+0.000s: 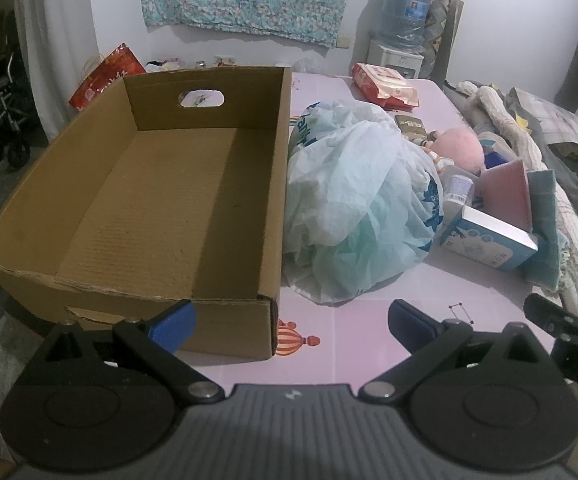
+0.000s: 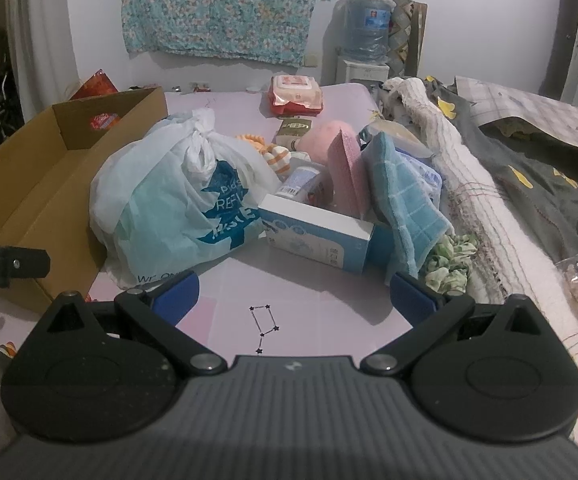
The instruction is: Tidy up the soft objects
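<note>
Left wrist: left hand-held gripper (image 1: 291,326) spread, empty, low over the pink worktop (image 1: 349,344) at the near corner of the empty cardboard box (image 1: 157,184); tied plastic bag (image 1: 353,208) just beside the box wall. Likely first pick: pinch the knot, lift clear of the rim

Right wrist: right hand-held gripper (image 2: 295,298) spread, empty, facing the bag (image 2: 177,204), blue towel (image 2: 405,204), green scrunchie (image 2: 449,264). Floral cloth (image 2: 225,8) on the wall, water dispenser (image 2: 365,28) behind, bedding heaped right
</note>
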The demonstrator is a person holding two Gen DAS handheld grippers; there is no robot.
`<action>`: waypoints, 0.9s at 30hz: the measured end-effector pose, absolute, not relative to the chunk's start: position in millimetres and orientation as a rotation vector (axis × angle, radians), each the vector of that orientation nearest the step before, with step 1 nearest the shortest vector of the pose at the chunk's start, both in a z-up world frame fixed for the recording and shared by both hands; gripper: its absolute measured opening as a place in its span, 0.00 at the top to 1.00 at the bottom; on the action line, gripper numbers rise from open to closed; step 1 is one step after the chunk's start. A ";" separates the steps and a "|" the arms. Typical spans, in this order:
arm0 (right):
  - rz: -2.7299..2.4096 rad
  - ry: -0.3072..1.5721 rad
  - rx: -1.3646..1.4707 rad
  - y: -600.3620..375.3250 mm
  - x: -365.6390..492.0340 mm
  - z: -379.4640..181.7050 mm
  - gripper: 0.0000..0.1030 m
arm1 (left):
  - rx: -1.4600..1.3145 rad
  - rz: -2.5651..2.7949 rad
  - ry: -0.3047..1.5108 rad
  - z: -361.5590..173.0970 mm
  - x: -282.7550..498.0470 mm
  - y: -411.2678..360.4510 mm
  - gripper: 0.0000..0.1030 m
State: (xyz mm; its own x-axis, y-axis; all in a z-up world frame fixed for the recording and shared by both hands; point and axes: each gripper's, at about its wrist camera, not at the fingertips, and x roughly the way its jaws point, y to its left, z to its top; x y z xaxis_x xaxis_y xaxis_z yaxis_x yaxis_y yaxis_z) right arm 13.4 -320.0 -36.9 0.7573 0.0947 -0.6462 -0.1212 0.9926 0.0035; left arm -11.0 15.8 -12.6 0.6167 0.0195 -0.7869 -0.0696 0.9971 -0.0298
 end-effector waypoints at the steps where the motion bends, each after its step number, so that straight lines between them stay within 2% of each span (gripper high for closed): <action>1: 0.119 0.703 -0.041 -320.0 13.5 -36.9 0.01 | -0.060 0.052 0.906 -12.5 -10.9 16.0 0.00; 27: 0.130 0.713 -0.050 -314.0 14.2 -40.1 0.01 | -0.064 0.050 0.912 -15.7 -11.1 19.2 0.00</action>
